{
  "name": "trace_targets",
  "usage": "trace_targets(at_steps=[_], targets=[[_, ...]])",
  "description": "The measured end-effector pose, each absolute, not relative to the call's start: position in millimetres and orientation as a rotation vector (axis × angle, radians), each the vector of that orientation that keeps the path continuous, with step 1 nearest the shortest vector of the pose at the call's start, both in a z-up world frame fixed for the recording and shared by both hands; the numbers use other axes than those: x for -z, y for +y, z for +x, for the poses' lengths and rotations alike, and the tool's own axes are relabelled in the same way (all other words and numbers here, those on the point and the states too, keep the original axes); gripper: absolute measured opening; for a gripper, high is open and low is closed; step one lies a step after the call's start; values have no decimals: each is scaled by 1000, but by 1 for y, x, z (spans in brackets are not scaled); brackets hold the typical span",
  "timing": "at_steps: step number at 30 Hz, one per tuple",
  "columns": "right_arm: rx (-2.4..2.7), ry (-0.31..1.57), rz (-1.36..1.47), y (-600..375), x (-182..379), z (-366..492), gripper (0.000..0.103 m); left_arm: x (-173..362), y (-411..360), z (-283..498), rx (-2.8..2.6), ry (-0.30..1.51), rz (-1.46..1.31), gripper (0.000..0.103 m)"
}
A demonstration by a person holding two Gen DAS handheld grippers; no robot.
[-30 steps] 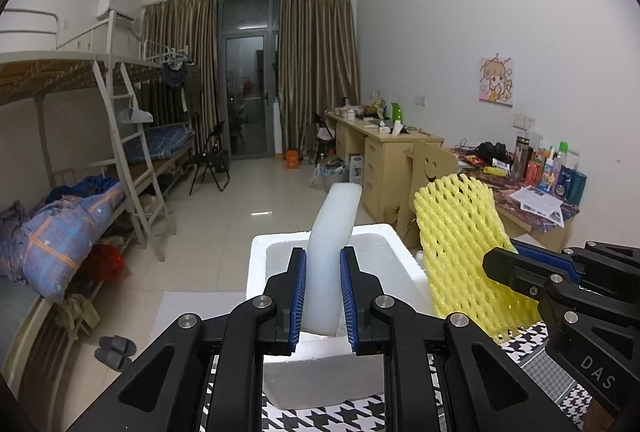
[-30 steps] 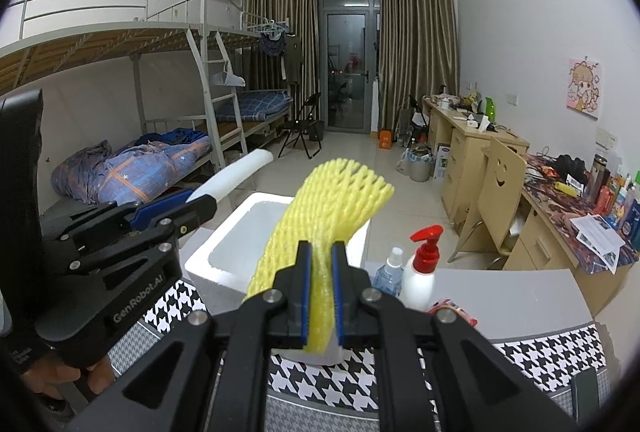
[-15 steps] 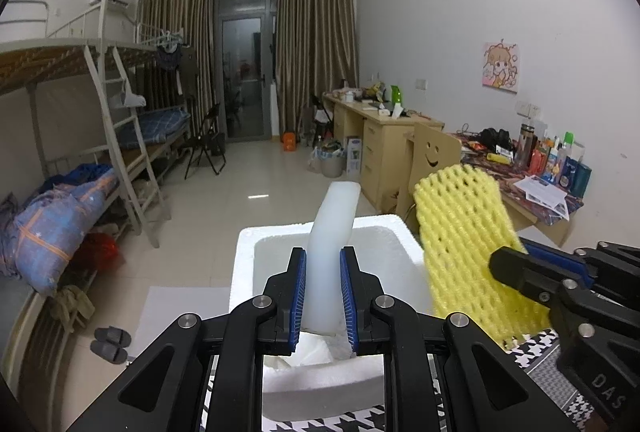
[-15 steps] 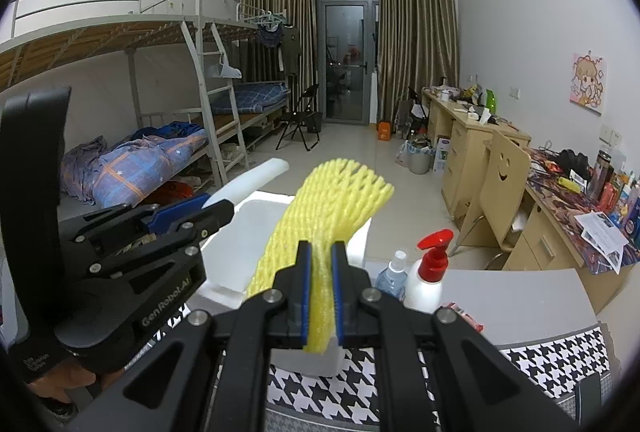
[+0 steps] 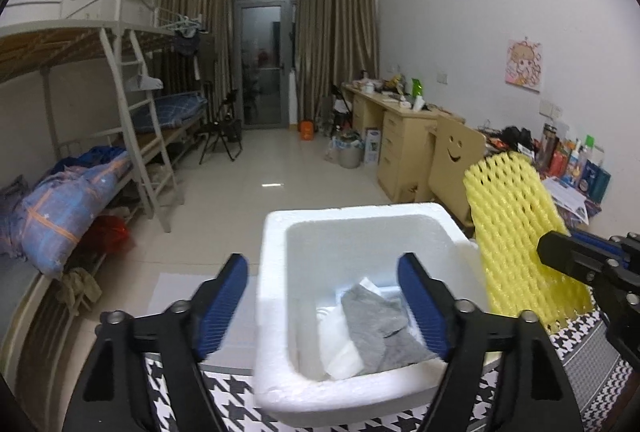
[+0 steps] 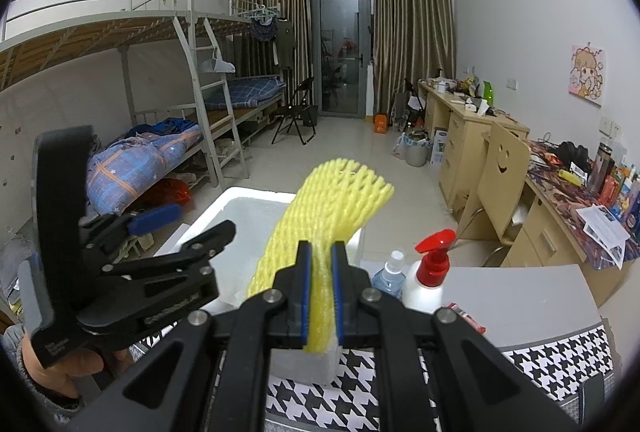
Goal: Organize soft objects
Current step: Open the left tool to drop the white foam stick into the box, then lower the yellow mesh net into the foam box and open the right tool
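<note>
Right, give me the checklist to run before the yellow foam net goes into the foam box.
1. Right gripper clamped on the yellow foam net: ok, both pads press it.
2. Left gripper empty: ok, jaws opening, nothing between them.
3. White foam box open on top: ok, no lid on it.
4. Room in the box: ok, only a grey cloth and white pieces on the bottom.
5. Left gripper clear of the box opening: not ok, its fingers straddle the box's left wall.
6. Spray bottle clear of the net's path: cannot tell, it stands close on the right.
</note>
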State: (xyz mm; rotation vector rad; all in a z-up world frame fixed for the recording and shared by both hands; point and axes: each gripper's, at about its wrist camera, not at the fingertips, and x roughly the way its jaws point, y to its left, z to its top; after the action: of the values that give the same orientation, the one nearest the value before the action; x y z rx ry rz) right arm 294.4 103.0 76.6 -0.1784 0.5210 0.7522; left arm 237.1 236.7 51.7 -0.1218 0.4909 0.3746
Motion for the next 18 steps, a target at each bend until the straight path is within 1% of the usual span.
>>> trace_targets(at_steps=[1, 2, 4, 6, 18], targets=[[-754, 522, -180, 104, -76, 295, 12, -54, 237, 233, -385, 481, -121, 88], [-759, 524, -181, 106, -76, 295, 12, -55, 238, 231, -388, 475, -118, 90], [-765, 526, -182, 108, -75, 296, 12, -57, 238, 226, -403, 461, -114, 98], [-769, 528, -186, 113, -75, 297, 13, -59, 237, 220, -411, 449, -110, 101], [-786, 584, -193, 139, -63, 313, 13, -57, 246, 205, -437, 442, -112, 102]])
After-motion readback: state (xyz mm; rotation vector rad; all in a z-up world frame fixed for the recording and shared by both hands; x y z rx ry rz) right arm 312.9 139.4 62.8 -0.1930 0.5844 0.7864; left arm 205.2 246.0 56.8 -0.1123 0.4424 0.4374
